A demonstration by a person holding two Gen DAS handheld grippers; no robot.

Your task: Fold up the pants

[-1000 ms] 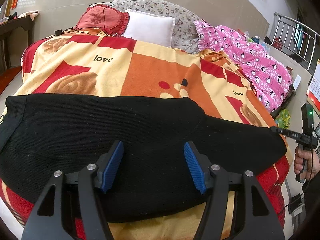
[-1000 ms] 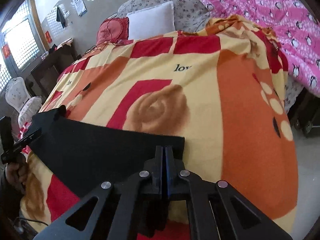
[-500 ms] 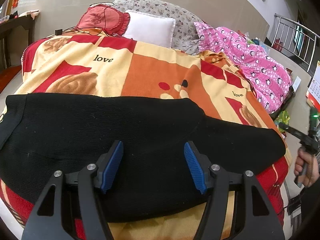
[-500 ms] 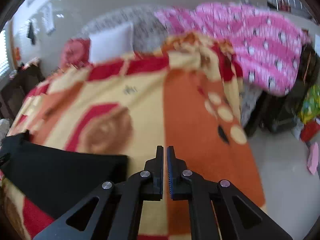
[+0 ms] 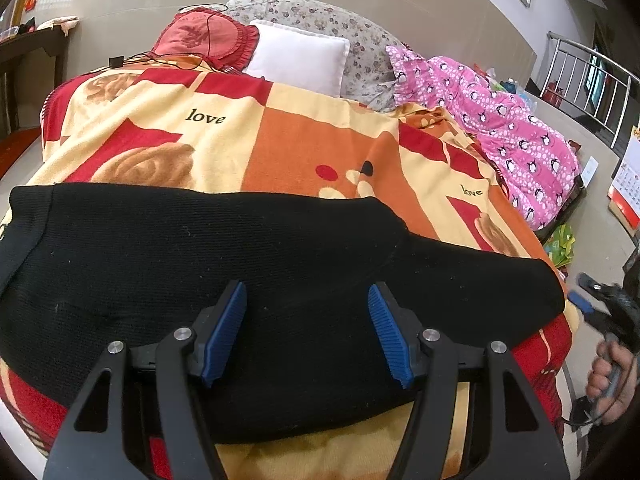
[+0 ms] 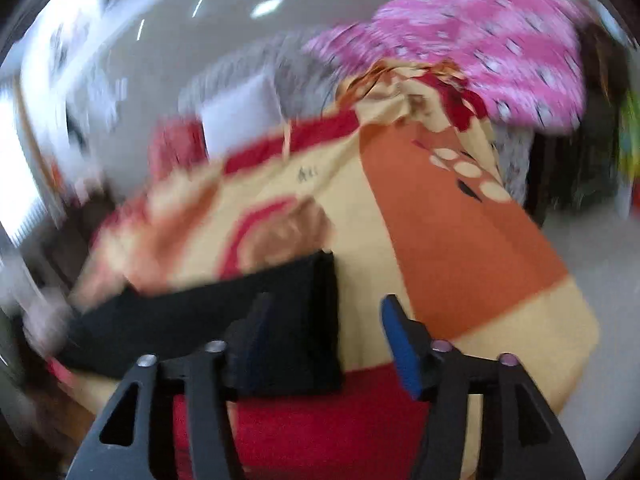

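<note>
Black knit pants [image 5: 256, 280] lie spread flat across the near edge of the bed, on top of a blanket [image 5: 304, 148] patterned in orange, red and cream with the word "love" printed on it. Seen along the left tool, the cloth runs from about nine o'clock across to three o'clock, its right end tapering toward the bed's corner.

The left gripper [image 5: 306, 330] hangs over the middle of the pants at six o'clock, its blue pads parted and clamping nothing; whether the tips touch the cloth I cannot tell.

The right gripper [image 6: 326, 338] is released too: its jaws have just been opening, and they stand wide apart with the folded end of the pants [image 6: 240, 320] lying under and between them, not pinched. That view is smeared by motion, so the finer detail is lost. From the left tool's view the right gripper sits at three o'clock, just off the bed's corner, gripped by a hand [image 5: 612, 384].

Toward twelve o'clock sit a white pillow [image 5: 298, 58] and a red cushion [image 5: 204, 38], with a pink penguin-print quilt [image 5: 508, 128] bunched at two o'clock.
</note>
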